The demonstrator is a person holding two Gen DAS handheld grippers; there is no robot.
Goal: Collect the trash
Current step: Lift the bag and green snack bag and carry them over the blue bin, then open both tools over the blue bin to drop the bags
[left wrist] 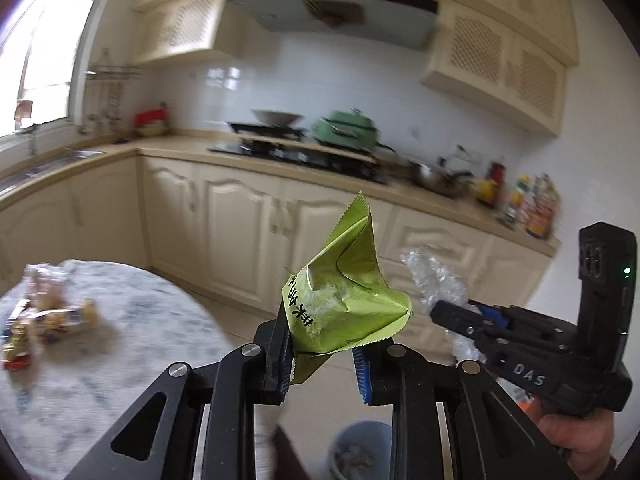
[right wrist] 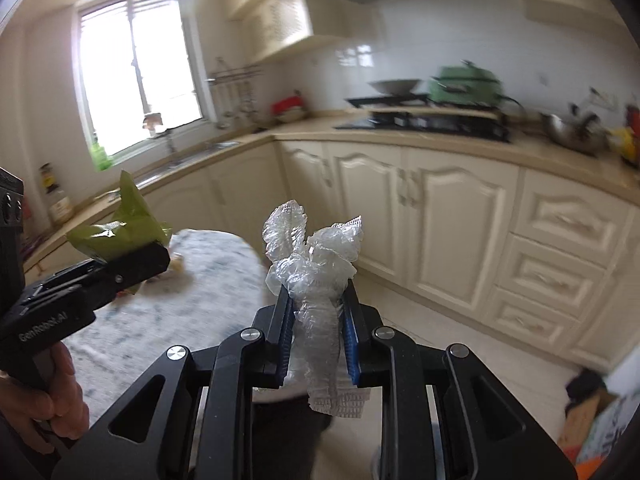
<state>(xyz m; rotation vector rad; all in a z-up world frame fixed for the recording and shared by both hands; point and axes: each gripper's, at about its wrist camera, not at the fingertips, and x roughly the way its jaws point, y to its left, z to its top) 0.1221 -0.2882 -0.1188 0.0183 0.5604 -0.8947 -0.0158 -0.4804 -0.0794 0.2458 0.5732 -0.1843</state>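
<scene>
Carried two pieces of trash at once. Left gripper [left wrist: 322,354] clenched on a crumpled green wrapper [left wrist: 344,300], pinched at its lower end, most of it sticking up past the fingertips toward 12 o'clock. Right gripper [right wrist: 318,338] clenched on a scrunched clear plastic wrapper [right wrist: 316,280], squeezed between the blue pads [right wrist: 285,336], with a loose netted end hanging out below toward 6 o'clock. Both held up in the air, touching neither table nor floor.

Seen from the left wrist: the right gripper at 3 o'clock, close beside the green wrapper, a hand [left wrist: 576,440] on its grip. A blue bin [left wrist: 362,446] low at 6 o'clock, between the gripper's arms, some rubbish already inside. Judged well placed for the drop, though not yet made for either piece.

Left behind on the round table [left wrist: 120,360], at 9 o'clock in the left view: a small heap of snack packets [left wrist: 44,320], blurred, too smeared to count or to tell trash from full packs. From the right wrist, only the table's far part visible at 10 o'clock, behind the left gripper.

So, by judgement: pick-up done for these two pieces, release into the bin pending, then probably another trip to the table for whatever counted as waste there. Rest of the room heavily blurred; nothing else loose made out with confidence.
</scene>
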